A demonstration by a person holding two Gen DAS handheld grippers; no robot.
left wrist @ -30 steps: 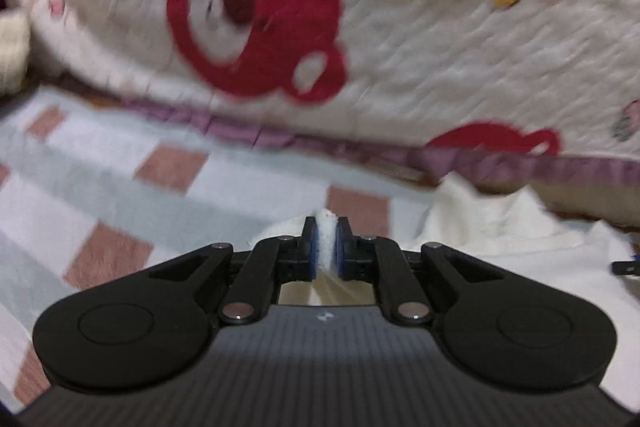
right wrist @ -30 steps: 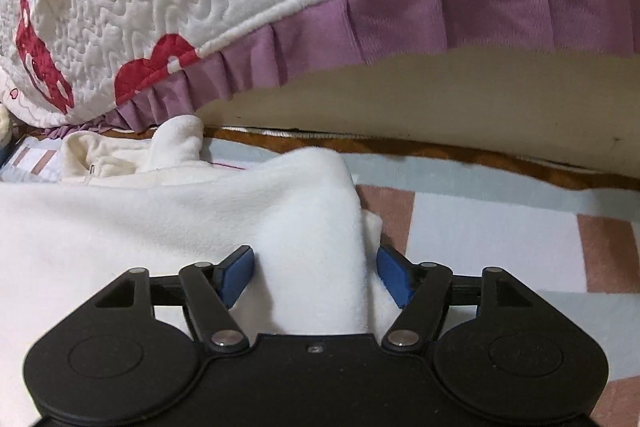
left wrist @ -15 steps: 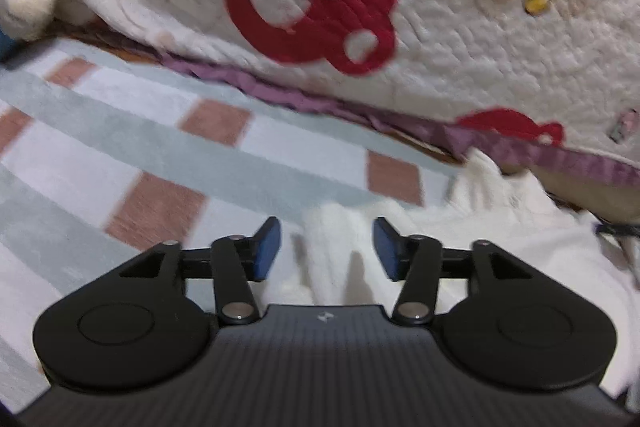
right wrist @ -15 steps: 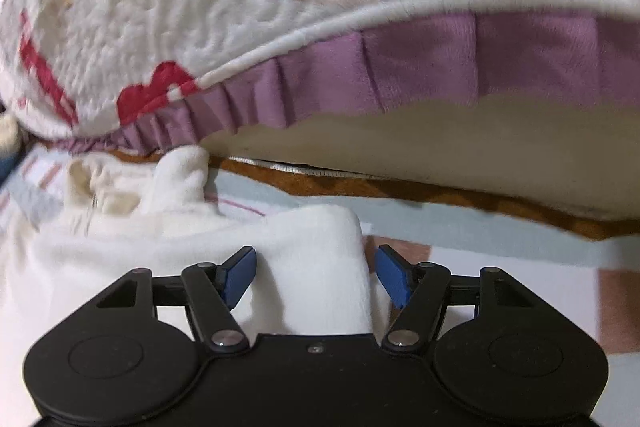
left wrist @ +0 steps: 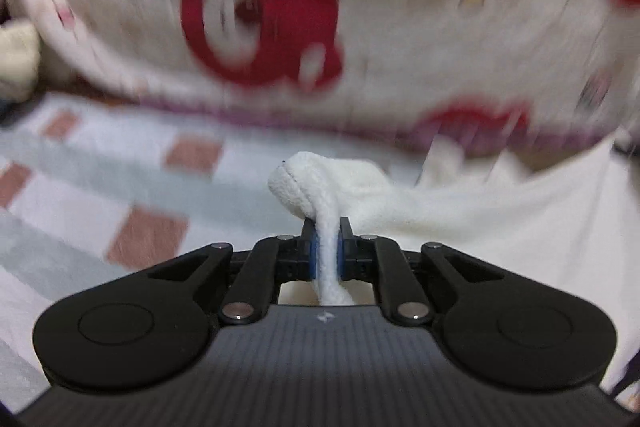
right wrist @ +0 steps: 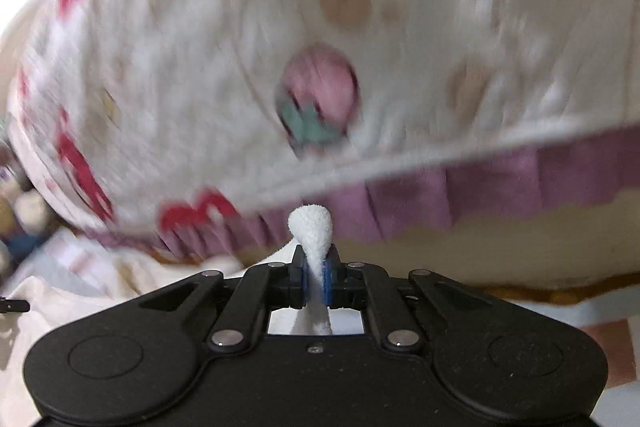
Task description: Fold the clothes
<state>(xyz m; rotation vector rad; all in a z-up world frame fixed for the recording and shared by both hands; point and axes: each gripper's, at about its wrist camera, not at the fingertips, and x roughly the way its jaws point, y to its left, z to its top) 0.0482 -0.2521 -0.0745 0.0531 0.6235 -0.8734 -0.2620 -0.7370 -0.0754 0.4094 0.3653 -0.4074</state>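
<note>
**Both grippers pinch the white fleece garment**

Left wrist view: the left gripper (left wrist: 327, 251) has its blue pads pressed onto a bunched fold of the white fleece garment (left wrist: 460, 211), and a rounded lump of cloth bulges out just past the fingertips. From that pinch the garment stretches away to the right — a taut band over the checked sheet (left wrist: 132, 195) of pale blue, white and brownish squares. Behind it hangs the edge of a quilted bedspread (left wrist: 400, 27) printed with red bear faces, blurred.

Right wrist view: the right gripper (right wrist: 315, 273) has just been closing, and its jaws now clamp a thin ridge of the same garment (right wrist: 311, 227) — a small fleece tip stands up between the pads. More of the white cloth lies low at the left, on the sheet. The bedspread's purple ruffle (right wrist: 460, 203) runs across just behind the tip.
</note>
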